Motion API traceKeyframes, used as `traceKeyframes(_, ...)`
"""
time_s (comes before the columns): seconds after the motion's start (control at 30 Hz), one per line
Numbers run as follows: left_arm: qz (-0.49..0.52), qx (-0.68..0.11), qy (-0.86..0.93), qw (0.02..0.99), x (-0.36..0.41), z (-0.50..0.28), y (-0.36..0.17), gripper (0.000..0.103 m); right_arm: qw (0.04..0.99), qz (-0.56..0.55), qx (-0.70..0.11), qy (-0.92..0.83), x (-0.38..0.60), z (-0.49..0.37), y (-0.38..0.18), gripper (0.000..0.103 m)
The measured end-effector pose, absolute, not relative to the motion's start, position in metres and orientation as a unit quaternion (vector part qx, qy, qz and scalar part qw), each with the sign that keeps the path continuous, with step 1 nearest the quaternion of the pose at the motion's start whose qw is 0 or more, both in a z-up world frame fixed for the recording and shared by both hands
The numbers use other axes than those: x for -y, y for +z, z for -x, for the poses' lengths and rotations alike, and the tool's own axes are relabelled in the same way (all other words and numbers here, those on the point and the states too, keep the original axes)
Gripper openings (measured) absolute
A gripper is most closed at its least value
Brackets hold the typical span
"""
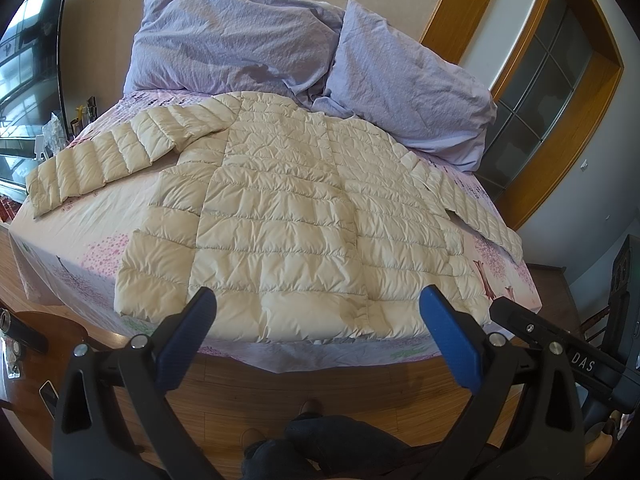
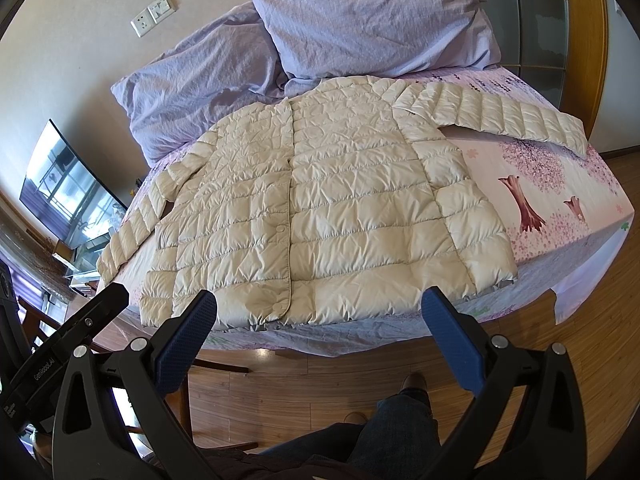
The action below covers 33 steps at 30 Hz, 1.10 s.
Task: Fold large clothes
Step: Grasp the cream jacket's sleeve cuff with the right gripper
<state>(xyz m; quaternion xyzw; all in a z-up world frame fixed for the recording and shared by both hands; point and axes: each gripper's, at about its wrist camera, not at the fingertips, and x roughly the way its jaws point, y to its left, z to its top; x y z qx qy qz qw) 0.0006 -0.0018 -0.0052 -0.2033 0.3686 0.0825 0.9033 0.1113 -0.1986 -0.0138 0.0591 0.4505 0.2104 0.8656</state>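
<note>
From the left wrist view, the cream quilted down jacket lay spread flat, front up, on the bed with the pink blossom-print sheet, its hem running along the near edge of the bed and its collar toward the two lavender crinkled pillows at the head. One sleeve stretched out toward the bed's left edge, the other angled toward the right edge. The left claw hung wide open above the wooden floor, short of the hem, holding nothing. The jacket looked light, puffy and soft, with a slick shell likely to slide on the sheet; a pinch on the flatter stitched seams or the cuff would probably hold better than on a puffed cell

From the right wrist view, the same jacket showed its snap placket running down the middle, closed. The right-side sleeve lay straight out toward the bed's right edge, well apart from the body, and its cuff seemed the easiest spot to take for folding inward. The right claw was also spread wide and empty, poised before the near edge of the bed, just short of the hem
</note>
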Motion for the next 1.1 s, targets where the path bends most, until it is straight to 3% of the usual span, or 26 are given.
traceKeyframes(0.63,0.203,-0.373,0.091,0.901,-0.013,-0.013,-0.009,0.101,0.869,-0.069,-0.448,0.199,0.205,-0.14,-0.012,0.102)
traceKeyframes(1.1,0.189,-0.443,0.141,0.865,-0.024,-0.104,-0.033,0.101,0.886,-0.119,-0.448,-0.014,0.345,-0.307,-0.035,0.102)
